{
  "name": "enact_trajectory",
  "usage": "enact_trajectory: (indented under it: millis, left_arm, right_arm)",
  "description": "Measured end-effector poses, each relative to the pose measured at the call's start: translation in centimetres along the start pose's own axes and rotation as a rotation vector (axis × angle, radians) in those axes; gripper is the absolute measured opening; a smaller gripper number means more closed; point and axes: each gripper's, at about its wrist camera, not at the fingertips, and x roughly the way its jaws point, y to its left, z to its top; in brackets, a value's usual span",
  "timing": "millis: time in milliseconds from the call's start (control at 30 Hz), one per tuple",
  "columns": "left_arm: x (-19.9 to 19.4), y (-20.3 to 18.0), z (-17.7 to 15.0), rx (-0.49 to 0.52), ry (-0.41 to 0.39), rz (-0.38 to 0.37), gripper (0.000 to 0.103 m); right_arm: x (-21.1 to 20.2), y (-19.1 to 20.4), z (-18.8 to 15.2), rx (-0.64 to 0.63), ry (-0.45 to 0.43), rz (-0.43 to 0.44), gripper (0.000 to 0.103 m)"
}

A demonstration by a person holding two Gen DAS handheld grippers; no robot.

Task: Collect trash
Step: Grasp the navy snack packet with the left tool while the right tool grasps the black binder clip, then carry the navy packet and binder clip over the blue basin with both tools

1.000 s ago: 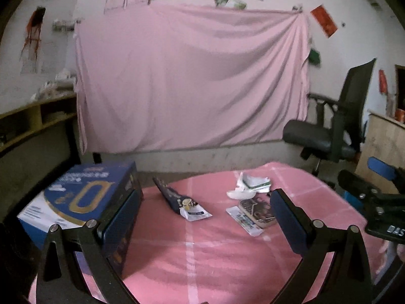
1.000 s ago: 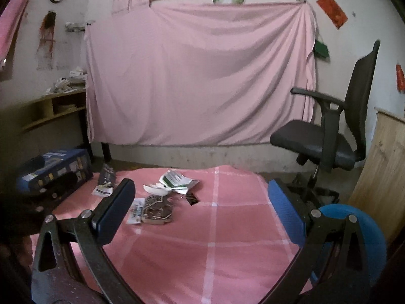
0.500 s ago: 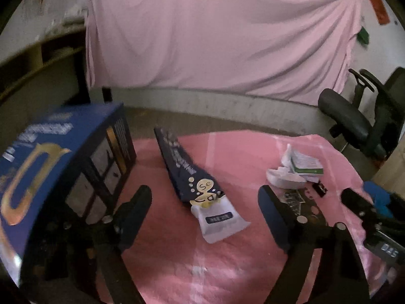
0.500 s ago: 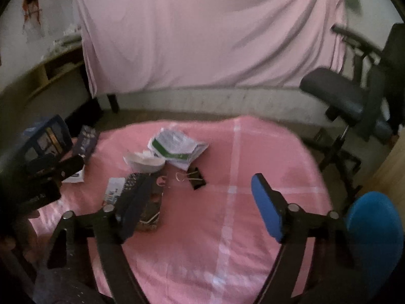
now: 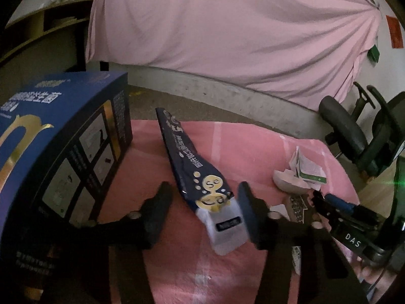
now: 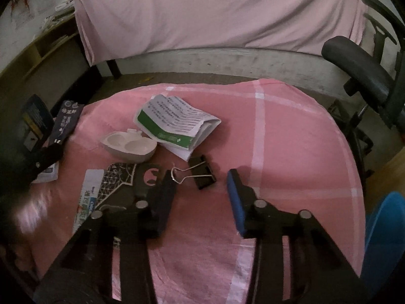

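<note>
A long dark-blue wrapper (image 5: 192,167) with a yellow cartoon and a white end lies on the pink tablecloth (image 5: 253,152). My left gripper (image 5: 205,202) straddles its white end. The jaws are closing, the right pad is close to the wrapper and the left pad stands clear of it. In the right wrist view a black binder clip (image 6: 202,173) lies between the tips of my right gripper (image 6: 200,177). Those jaws are closing too and neither pad presses on the clip. A folded green-striped leaflet (image 6: 177,124), a white two-well plastic tray (image 6: 129,148) and a dark patterned packet (image 6: 119,182) lie nearby.
A large blue box (image 5: 58,152) stands close to the left of the left gripper. A black office chair (image 6: 359,68) is beyond the table's right edge, and a blue round object (image 6: 382,240) sits low at the right. A pink sheet (image 5: 227,30) hangs behind.
Both grippers have dropped and tilted down toward the table, and their jaws have narrowed. The left one has come over the wrapper, the right one over the binder clip.
</note>
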Motion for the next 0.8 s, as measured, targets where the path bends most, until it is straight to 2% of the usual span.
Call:
enact_trajectory:
  millis: [133,433,633,800]
  left_arm:
    - [-0.4,0.8,0.2,-0.03,0.001,-0.032,0.037]
    - [-2.1,1.3,0.3,-0.011,-0.034,-0.119,0.035]
    - [-5.4,-0.5,-0.6,0.099,-0.167,-0.19,0.035]
    - [-7.6,-2.2,-2.0,0.174,-0.28,-0.223,0.035]
  right_arm:
    - [0.0,-0.2,0.0,0.015,0.004,0.018,0.041]
    - [-1.6,0.9,-1.2,0.013,-0.032,0.012,0.04]
    - [-6.7,0.6,-3.4,0.067,-0.211,0.003,0.04]
    - [-11.3,-0.1,-5.2,0.146,-0.421,-0.001,0.04]
